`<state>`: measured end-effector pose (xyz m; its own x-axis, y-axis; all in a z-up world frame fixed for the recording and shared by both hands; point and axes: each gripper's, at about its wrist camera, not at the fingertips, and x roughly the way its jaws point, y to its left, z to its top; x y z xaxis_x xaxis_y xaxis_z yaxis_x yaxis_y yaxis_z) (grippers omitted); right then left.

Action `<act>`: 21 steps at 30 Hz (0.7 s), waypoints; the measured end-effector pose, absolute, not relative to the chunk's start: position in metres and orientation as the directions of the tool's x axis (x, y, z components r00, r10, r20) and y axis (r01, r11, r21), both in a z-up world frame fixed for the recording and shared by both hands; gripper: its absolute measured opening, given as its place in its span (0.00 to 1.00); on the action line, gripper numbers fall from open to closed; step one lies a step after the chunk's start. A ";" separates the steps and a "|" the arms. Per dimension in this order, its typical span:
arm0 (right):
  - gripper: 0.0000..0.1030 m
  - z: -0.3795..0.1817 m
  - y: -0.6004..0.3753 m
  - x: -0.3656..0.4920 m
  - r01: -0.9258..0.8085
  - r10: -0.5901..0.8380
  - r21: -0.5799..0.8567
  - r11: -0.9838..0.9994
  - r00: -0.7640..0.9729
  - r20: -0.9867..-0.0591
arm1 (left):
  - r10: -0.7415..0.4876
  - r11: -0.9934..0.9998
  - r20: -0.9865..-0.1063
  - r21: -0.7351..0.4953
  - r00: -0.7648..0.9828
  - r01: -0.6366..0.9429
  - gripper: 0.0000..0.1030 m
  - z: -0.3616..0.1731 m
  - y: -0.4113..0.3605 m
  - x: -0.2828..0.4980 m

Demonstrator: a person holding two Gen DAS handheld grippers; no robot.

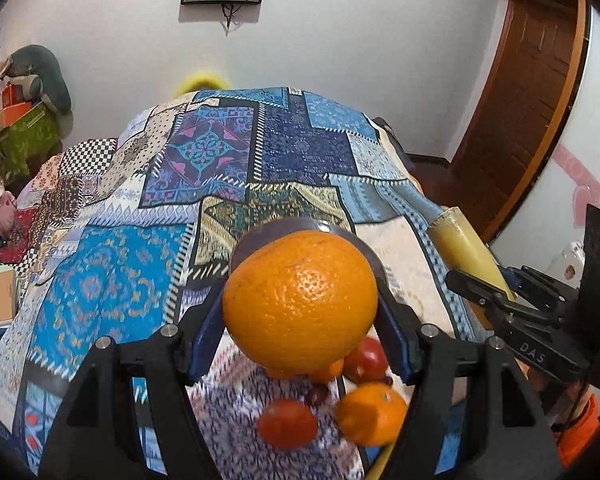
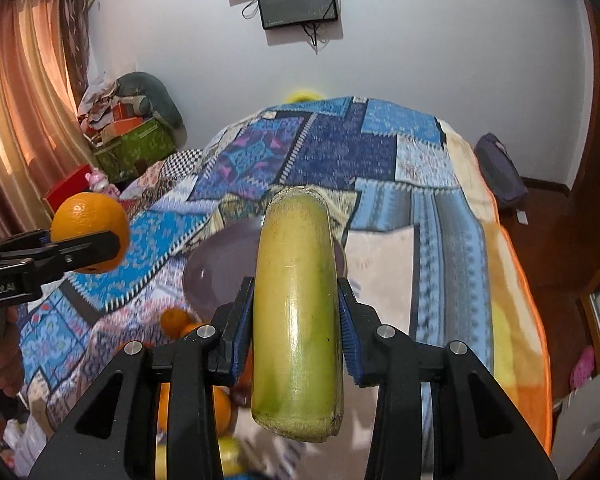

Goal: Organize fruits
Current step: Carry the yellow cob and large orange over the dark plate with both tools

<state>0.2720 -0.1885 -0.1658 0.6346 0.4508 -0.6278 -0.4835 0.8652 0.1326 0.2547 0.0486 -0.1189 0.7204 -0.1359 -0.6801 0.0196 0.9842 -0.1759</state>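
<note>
An orange [image 1: 300, 300] is clamped across its middle by the left hand-held gripper [image 1: 298, 320]; the firm, smooth banana [image 2: 298, 312] is pinched mid-length by the right hand-held gripper [image 2: 296, 328], plate [image 2: 220, 272] at 11 o'clock.

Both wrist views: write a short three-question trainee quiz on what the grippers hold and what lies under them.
1. True or false: the left gripper is shut on a large orange.
2. Multiple choice: the right gripper grips what? A) a tomato B) a yellow-green cut stalk C) a grape
3. Short answer: which dish lies on the patchwork blanket beyond the held orange?

Key
1. True.
2. B.
3. The purple plate; loose oranges and red fruit lie nearer the camera.
</note>
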 end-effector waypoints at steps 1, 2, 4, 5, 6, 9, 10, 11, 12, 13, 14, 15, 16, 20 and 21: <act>0.34 -0.165 -0.186 0.277 -0.486 0.451 0.130 0.864 0.636 -0.626 | -0.137 0.984 -0.680 -0.178 0.720 0.019 0.66 -0.119 0.050 0.260; 0.34 -0.165 -0.183 0.283 -0.488 0.452 0.128 0.864 0.636 -0.625 | -0.136 0.984 -0.682 -0.178 0.719 0.018 0.66 -0.120 0.051 0.266; 0.34 -0.165 -0.178 0.290 -0.491 0.454 0.127 0.862 0.636 -0.624 | -0.128 0.985 -0.686 -0.170 0.716 0.013 0.66 -0.121 0.053 0.278; 0.34 -0.167 -0.176 0.294 -0.493 0.455 0.126 0.861 0.634 -0.625 | -0.125 0.986 -0.688 -0.166 0.715 0.013 0.66 -0.123 0.053 0.284; 0.34 -0.169 -0.172 0.298 -0.496 0.454 0.123 0.860 0.631 -0.629 | -0.124 0.986 -0.693 -0.164 0.710 0.013 0.66 -0.125 0.054 0.291; 0.34 -0.176 -0.165 0.311 -0.501 0.450 0.115 0.857 0.622 -0.641 | -0.135 0.985 -0.709 -0.174 0.692 0.014 0.66 -0.134 0.058 0.309; 0.34 -0.179 -0.163 0.315 -0.502 0.448 0.114 0.857 0.619 -0.645 | -0.140 0.984 -0.716 -0.180 0.684 0.013 0.66 -0.138 0.059 0.315; 0.34 -0.183 -0.159 0.320 -0.500 0.445 0.114 0.859 0.616 -0.650 | -0.145 0.982 -0.723 -0.187 0.675 0.011 0.66 -0.142 0.060 0.320; 0.34 -0.185 -0.158 0.325 -0.499 0.444 0.116 0.859 0.612 -0.655 | -0.152 0.981 -0.732 -0.196 0.664 0.009 0.66 -0.146 0.060 0.327; 0.34 -0.189 -0.156 0.330 -0.499 0.444 0.120 0.859 0.605 -0.661 | -0.156 0.980 -0.739 -0.201 0.655 0.007 0.66 -0.151 0.061 0.334; 0.34 -0.194 -0.153 0.335 -0.498 0.442 0.122 0.858 0.597 -0.670 | -0.158 0.979 -0.744 -0.203 0.649 0.006 0.66 -0.155 0.062 0.339; 0.34 -0.196 -0.151 0.340 -0.498 0.439 0.122 0.858 0.591 -0.676 | -0.158 0.979 -0.751 -0.204 0.641 0.002 0.66 -0.161 0.062 0.347; 0.34 -0.201 -0.147 0.345 -0.499 0.436 0.121 0.858 0.583 -0.685 | -0.156 0.979 -0.757 -0.204 0.635 -0.002 0.66 -0.166 0.063 0.352; 0.34 -0.214 -0.137 0.359 -0.512 0.434 0.125 0.850 0.546 -0.716 | -0.152 0.981 -0.784 -0.194 0.602 -0.006 0.66 -0.186 0.063 0.374; 0.34 -0.216 -0.136 0.362 -0.516 0.435 0.124 0.847 0.542 -0.719 | -0.149 0.982 -0.793 -0.187 0.591 -0.002 0.66 -0.192 0.062 0.381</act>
<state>0.3624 -0.1361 -0.2162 0.5416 0.4349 -0.7194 -0.5163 0.8474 0.1237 0.3809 0.0622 -0.1923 0.5906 -0.1494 -0.7930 -0.0022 0.9824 -0.1868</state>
